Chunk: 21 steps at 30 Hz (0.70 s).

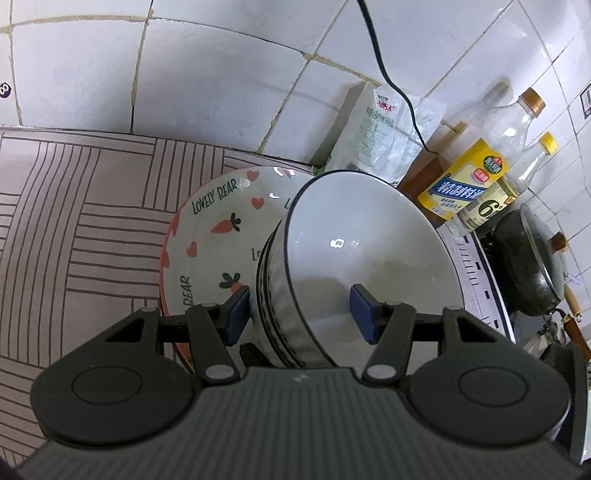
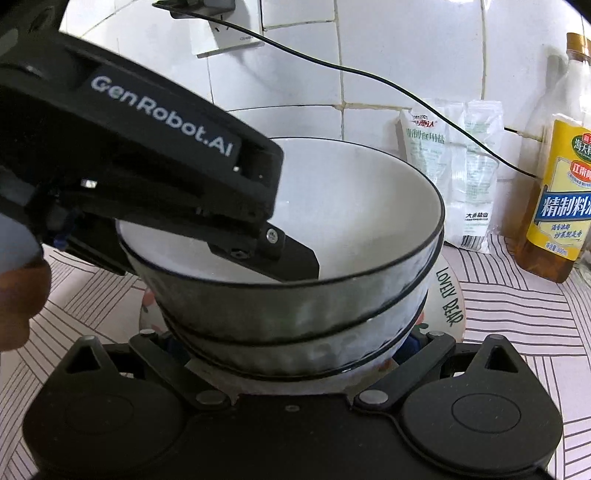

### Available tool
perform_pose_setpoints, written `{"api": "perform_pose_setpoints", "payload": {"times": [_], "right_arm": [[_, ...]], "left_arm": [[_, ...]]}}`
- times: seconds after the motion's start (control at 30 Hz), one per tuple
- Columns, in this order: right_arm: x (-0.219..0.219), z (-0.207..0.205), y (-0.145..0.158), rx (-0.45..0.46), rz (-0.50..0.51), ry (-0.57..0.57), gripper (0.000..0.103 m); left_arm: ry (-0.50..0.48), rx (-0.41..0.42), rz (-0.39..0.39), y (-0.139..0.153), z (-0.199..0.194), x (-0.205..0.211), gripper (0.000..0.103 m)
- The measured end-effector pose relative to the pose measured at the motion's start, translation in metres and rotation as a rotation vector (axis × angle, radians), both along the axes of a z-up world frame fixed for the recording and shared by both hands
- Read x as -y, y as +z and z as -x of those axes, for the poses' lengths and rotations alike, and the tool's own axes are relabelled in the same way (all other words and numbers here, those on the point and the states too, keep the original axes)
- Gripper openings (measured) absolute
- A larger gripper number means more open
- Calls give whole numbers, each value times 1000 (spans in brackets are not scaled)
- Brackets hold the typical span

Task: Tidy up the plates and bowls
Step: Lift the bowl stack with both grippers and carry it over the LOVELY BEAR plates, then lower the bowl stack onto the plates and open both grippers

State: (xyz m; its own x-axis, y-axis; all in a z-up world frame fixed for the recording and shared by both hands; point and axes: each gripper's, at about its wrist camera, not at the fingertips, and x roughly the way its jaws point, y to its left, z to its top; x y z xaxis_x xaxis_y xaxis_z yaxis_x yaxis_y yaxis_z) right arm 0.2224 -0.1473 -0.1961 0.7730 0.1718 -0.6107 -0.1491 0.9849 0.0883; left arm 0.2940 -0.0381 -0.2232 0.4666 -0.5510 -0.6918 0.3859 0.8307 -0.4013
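Stacked white bowls with black rims (image 1: 369, 240) stand over a "Lovely Bear" carrot plate (image 1: 218, 229) on the patterned counter. My left gripper (image 1: 300, 314) straddles the top bowl's near rim. One blue pad is beside the outer wall, the other is inside with a gap, so it is open. From the right wrist, the top bowl (image 2: 351, 206) sits in a lower bowl (image 2: 295, 354) on the plate (image 2: 448, 295). The left gripper's finger (image 2: 295, 258) reaches inside. My right gripper (image 2: 291, 345) clasps the lower bowl from both sides, its pads mostly hidden against the wall.
White salt bags (image 1: 380, 136) lean on the tiled wall behind the bowls. Bottles of cooking wine (image 1: 469, 177) and vinegar (image 1: 491, 206) stand right of them, and a lidded black wok (image 1: 532, 266) farther right. A black cable (image 2: 369, 77) runs from a wall socket (image 2: 221, 33).
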Motion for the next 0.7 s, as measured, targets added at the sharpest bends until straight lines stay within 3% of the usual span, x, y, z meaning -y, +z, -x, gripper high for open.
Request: {"api": "perform_pose_setpoints", "payload": {"times": [0.17,0.27,0.7], "right_arm": [[-5,-3,7,-34,58,-10,101],[-10,5,22,-59,115,-16,101],[10,68,73,-81,29,-89,101]], "left_arm": [[42,62,-90,13,16,0,57],[78,93,-88,25,30,-9,59],[139,150,-142,78,101,-40,62]]}}
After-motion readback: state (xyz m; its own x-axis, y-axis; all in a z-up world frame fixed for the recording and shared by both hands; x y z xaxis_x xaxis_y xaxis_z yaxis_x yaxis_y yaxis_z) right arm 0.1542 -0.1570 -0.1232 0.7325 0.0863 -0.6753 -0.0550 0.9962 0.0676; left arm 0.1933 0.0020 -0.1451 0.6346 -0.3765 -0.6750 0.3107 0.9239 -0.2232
